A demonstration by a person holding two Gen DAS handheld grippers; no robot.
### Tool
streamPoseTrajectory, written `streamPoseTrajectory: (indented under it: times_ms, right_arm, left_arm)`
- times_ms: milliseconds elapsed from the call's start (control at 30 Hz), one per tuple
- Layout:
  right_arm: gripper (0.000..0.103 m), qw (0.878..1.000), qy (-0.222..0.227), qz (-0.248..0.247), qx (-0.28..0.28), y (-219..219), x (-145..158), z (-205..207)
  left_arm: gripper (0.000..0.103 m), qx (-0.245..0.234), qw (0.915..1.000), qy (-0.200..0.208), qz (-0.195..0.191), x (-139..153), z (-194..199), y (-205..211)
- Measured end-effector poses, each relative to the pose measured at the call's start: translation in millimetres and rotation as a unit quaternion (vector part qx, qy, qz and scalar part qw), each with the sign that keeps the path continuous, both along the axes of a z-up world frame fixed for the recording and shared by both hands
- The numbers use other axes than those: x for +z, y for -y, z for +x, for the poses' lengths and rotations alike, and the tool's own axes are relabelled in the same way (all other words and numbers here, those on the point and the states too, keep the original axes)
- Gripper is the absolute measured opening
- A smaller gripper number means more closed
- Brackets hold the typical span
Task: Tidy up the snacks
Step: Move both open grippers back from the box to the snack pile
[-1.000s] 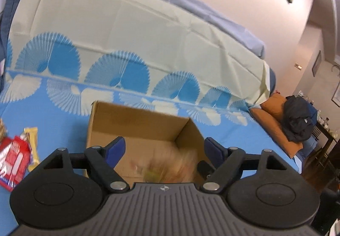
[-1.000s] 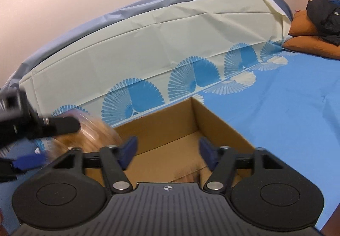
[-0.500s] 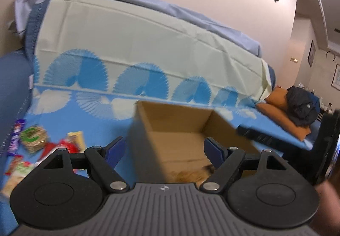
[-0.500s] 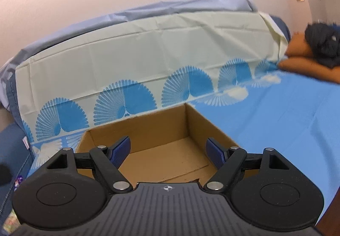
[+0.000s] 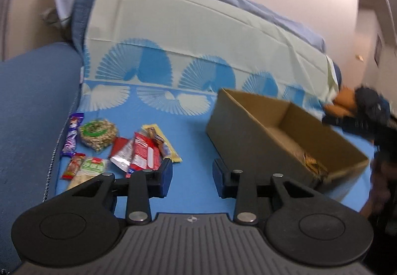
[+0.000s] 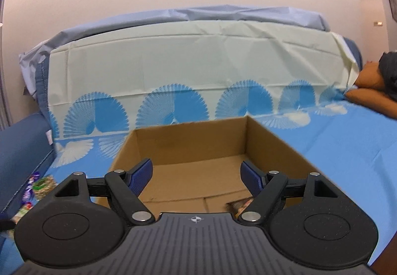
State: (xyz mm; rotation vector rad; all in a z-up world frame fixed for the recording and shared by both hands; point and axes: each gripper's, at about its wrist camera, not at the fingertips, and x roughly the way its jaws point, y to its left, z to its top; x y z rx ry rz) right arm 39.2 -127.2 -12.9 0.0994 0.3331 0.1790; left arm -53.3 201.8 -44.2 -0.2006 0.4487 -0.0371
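Note:
An open cardboard box [image 5: 248, 126] sits on the blue cloth, with a snack packet [image 5: 312, 166] in its near corner. The box also shows in the right wrist view [image 6: 188, 136], with a packet [image 6: 239, 204] at its near right. A pile of snacks lies left of the box: a round rice cake [image 5: 98, 133], red packets [image 5: 144, 153], a purple bar [image 5: 73, 133] and a yellow bar [image 5: 163, 141]. My left gripper [image 5: 192, 175] is open and empty, over the cloth between pile and box. My right gripper [image 6: 197, 175] is open and empty above the box.
The blue patterned cloth [image 5: 193, 190] covers a sofa seat and backrest [image 6: 198, 59]. A dark blue armrest [image 5: 32, 106] rises at the left. Orange cushions with dark clothing [image 6: 377, 86] lie at the far right. The snack pile also shows at the left edge of the right wrist view [image 6: 42, 185].
My left gripper has swung left, away from the box, so the snack pile is now in front of it, and its jaws have narrowed. The right gripper stays open over the box.

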Motion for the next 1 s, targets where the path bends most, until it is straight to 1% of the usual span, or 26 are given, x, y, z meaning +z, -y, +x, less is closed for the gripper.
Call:
streamPoseTrajectory:
  times_ms: [133,200,267,333,367,433,533,567,600,667,733,767,900,967,1000]
  right_arm:
    - [0.079,1.000,0.004,-0.013,0.015,-14,-2,-7]
    - [0.075,0.999,0.006,-0.024,0.026,-22,-3,-11]
    - [0.067,0.998,0.007,-0.031,0.045,-29,-3,-15]
    - [0.062,0.998,0.008,-0.032,0.062,-35,-3,-19]
    - [0.058,0.997,0.009,-0.031,0.069,-37,-2,-20]
    - [0.055,0.996,0.007,-0.030,0.084,-42,-2,-22]
    - [0.055,0.995,0.004,-0.028,0.100,-47,-1,-25]
    - [0.055,0.994,0.003,-0.028,0.105,-49,-1,-26]
    - [0.055,0.994,0.002,-0.028,0.109,-51,-2,-27]
    - [0.055,0.992,-0.002,-0.027,0.121,-54,-3,-29]
    - [0.055,0.991,-0.004,-0.031,0.131,-57,-4,-31]
    - [0.055,0.990,-0.004,-0.035,0.137,-59,-5,-32]
    - [0.055,0.987,-0.007,-0.047,0.152,-65,-8,-34]
    - [0.056,0.987,-0.011,-0.048,0.156,-67,-9,-34]
    - [0.056,0.986,-0.012,-0.049,0.158,-68,-10,-34]
  left_arm:
    - [0.040,0.019,0.9993,-0.018,-0.026,-3,3,-12]
    - [0.040,0.033,0.9984,-0.023,-0.039,-3,6,-18]
    - [0.039,0.051,0.9970,-0.033,-0.048,-4,11,-25]
    - [0.040,0.065,0.9957,-0.041,-0.051,-4,15,-29]
    - [0.040,0.073,0.9951,-0.046,-0.049,-5,16,-30]
    - [0.040,0.095,0.9934,-0.054,-0.035,-6,20,-31]
    - [0.041,0.132,0.9893,-0.061,0.001,-7,27,-31]
    - [0.041,0.148,0.9867,-0.066,0.013,-9,31,-33]
    - [0.045,0.163,0.9837,-0.073,0.023,-11,35,-34]
    - [0.048,0.194,0.9760,-0.089,0.043,-16,44,-38]
    - [0.060,0.223,0.9670,-0.107,0.063,-21,52,-41]
    - [0.072,0.235,0.9623,-0.115,0.075,-23,56,-42]
    - [0.079,0.241,0.9524,-0.145,0.118,-34,73,-40]
    - [0.079,0.244,0.9486,-0.155,0.129,-39,79,-40]
    - [0.079,0.245,0.9476,-0.159,0.129,-41,82,-42]
